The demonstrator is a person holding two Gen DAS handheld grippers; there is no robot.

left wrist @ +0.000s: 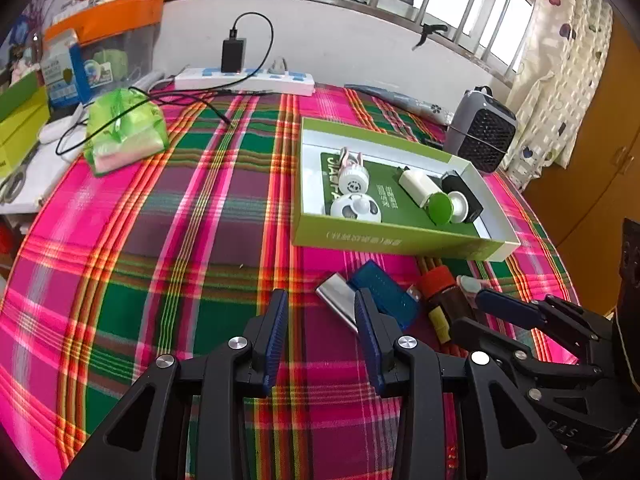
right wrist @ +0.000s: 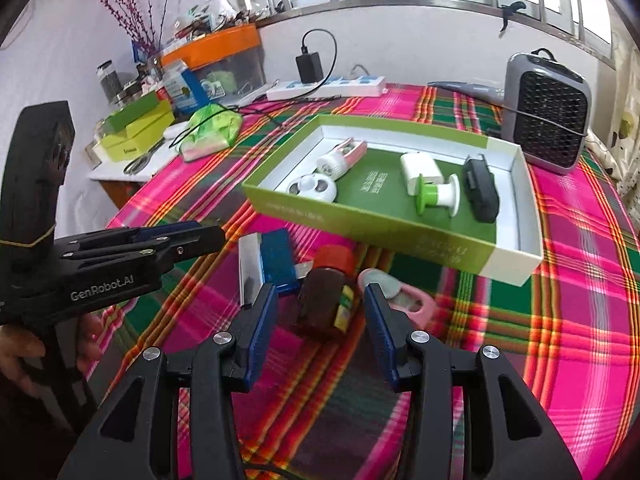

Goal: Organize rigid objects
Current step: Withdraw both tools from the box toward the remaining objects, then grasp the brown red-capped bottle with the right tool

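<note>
Right wrist view: on the pink-and-green plaid tablecloth [right wrist: 580,280] sits the shallow green cardboard box [right wrist: 400,236] (its lettering too blurred to read), and just before it lies the brown glass bottle with a red cap [right wrist: 324,296]. Left gripper [right wrist: 200,236], marked "GenRobot.AI", and right gripper [right wrist: 320,320] both stand apart, clasping nothing.

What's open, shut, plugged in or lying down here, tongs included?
Green box: open, no lid on.
Brown bottle: lying down, red cap on.
Black charger: plugged into the power strip.
Left gripper: open, empty.
Right gripper: open, either side of the bottle, not gripping.
</note>
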